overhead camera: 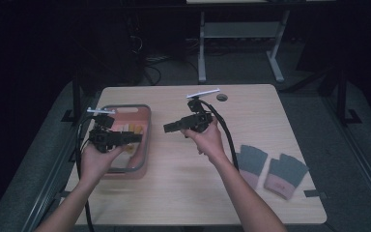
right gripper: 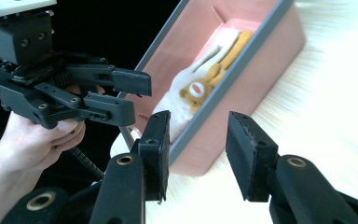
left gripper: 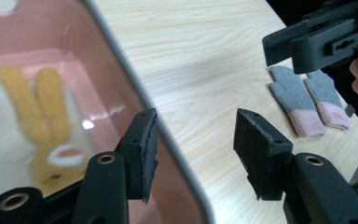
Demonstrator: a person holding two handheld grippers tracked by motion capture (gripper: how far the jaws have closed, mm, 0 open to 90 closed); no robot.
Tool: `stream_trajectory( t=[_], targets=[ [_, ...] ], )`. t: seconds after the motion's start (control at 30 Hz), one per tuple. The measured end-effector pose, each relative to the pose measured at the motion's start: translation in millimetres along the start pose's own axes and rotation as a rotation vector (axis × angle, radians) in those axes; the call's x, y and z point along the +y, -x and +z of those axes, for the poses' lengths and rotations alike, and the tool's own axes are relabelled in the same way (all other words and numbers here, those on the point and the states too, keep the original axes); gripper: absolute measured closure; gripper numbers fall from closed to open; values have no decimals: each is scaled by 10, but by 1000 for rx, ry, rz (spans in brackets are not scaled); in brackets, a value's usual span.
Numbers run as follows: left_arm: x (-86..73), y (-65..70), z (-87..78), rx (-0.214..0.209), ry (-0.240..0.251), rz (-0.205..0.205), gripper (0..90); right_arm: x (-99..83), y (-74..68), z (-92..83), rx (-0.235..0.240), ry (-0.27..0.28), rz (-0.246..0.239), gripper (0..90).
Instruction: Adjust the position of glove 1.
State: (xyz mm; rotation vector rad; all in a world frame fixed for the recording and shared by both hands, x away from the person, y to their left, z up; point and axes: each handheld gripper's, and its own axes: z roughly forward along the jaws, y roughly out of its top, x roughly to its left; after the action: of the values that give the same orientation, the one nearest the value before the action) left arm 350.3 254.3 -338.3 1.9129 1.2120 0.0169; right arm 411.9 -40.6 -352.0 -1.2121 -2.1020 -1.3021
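Observation:
A pink bin with a grey rim (overhead camera: 148, 133) stands at the table's left. In it lies a pair of white and yellow gloves (overhead camera: 128, 128); the left gripper view shows the yellow fingers (left gripper: 42, 107) through the bin wall (left gripper: 135, 88). My left gripper (overhead camera: 137, 137) hovers over the bin, open and empty (left gripper: 196, 140). My right gripper (overhead camera: 166, 128) is held above the table's middle and points left at the bin (right gripper: 261, 51), open with nothing between its pads (right gripper: 198, 149). A grey and pink pair of gloves (overhead camera: 270, 169) lies flat at the right front.
A round cable hole (overhead camera: 221, 97) sits near the table's far edge. Beyond the table stands a white desk frame (overhead camera: 202, 48) on a dark floor. Black cables trail from both grippers. Light wood lies bare between the bin and the grey gloves (left gripper: 307, 102).

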Motion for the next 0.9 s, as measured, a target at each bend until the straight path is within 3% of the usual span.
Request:
stream_trajectory(
  t=[0.23, 0.9],
  targets=[
    [69, 191, 113, -30, -1, 34, 480, -104, 73, -226, -9, 24, 13, 582],
    [127, 574, 404, -94, -7, 97, 408, -394, 234, -712, -51, 79, 47, 545]
  ],
)
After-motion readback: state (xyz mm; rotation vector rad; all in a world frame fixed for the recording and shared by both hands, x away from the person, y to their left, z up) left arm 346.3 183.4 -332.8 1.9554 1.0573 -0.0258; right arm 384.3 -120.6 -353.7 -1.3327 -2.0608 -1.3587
